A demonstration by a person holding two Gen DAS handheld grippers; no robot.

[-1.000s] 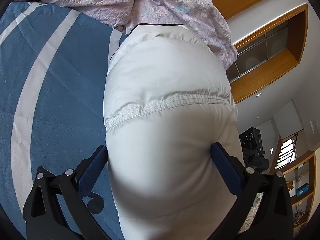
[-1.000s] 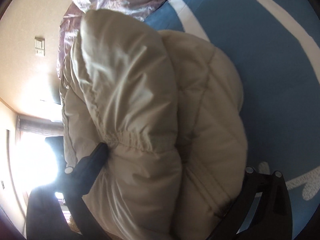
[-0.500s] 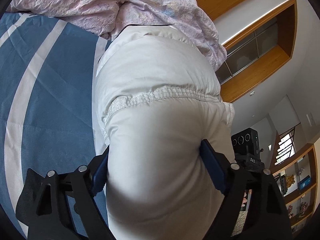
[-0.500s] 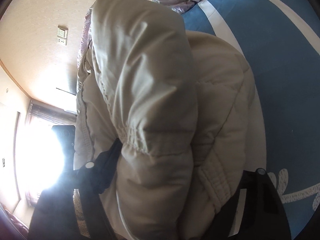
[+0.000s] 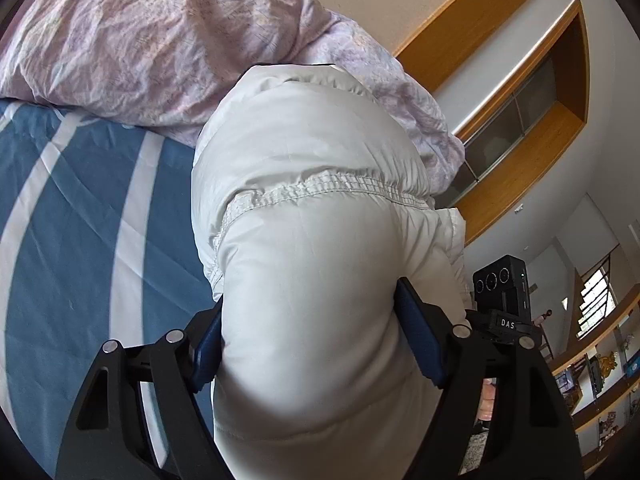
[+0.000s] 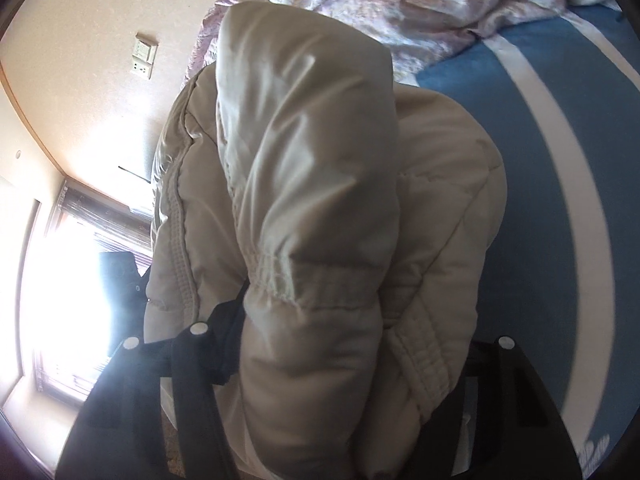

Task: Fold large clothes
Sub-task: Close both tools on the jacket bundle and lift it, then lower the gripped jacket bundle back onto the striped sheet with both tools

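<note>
Bedsheet (image 5: 80, 220), blue with white stripes, fills the left of the left wrist view. A crumpled pink quilt (image 5: 160, 48) lies across its far end. The jacket (image 5: 312, 240), white and padded, rises in the centre of the view, its far end touching the quilt and its left edge over the sheet. A gathered seam (image 5: 320, 190) runs across it.

The left gripper (image 5: 310, 340) has the near part of the jacket between its blue pads (image 5: 418, 340). Its jaws are closing, and both pads press into the padding, which bulges around them. To the right, beyond the right finger, stands a black camera unit (image 5: 502, 284). Farther right are a wood-framed window recess (image 5: 532, 120) and shelves (image 5: 592, 380).

In the right wrist view, a bright window (image 6: 60, 280) is at far left, with a wall switch (image 6: 143, 56) above it. The jacket (image 6: 320, 200) stands in the centre, one padded fold lying over another. The right gripper (image 6: 352, 344) has the near end of this bundle between its fingers. Its jaws are closing; the left finger (image 6: 224, 332) presses into the fabric, and the right finger is largely hidden behind the bundle. The sheet (image 6: 540, 160) lies to the right, with the quilt (image 6: 400, 0) at the top.
</note>
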